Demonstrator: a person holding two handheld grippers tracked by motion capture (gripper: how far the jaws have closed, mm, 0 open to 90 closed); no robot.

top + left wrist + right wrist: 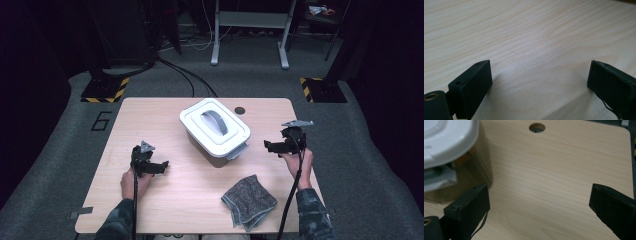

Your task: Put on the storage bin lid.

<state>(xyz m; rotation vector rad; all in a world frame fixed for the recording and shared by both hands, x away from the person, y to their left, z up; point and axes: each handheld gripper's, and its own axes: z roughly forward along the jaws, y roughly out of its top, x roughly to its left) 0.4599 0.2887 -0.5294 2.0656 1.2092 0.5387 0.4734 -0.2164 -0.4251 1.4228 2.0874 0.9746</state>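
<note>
A storage box [216, 131] with a white lid and a grey handle [216, 121] stands in the middle of the wooden table [165, 200]. A grey latch [237, 151] sticks out at its near right end. A folded grey cloth [248, 201] lies in front of the box. My left gripper [161, 166] rests low over bare wood at the left, open with nothing between its fingers [472, 86]. My right gripper [268, 146] hangs just right of the box, open and empty; the box corner [454, 157] and its latch [439, 178] lie to the left of its fingers [469, 207].
A round cable hole [240, 110] sits near the table's far edge, behind the box. The hole [537, 127] lies ahead of the right gripper. Black-and-yellow floor plates [105, 90] and a white frame [250, 30] stand beyond the table.
</note>
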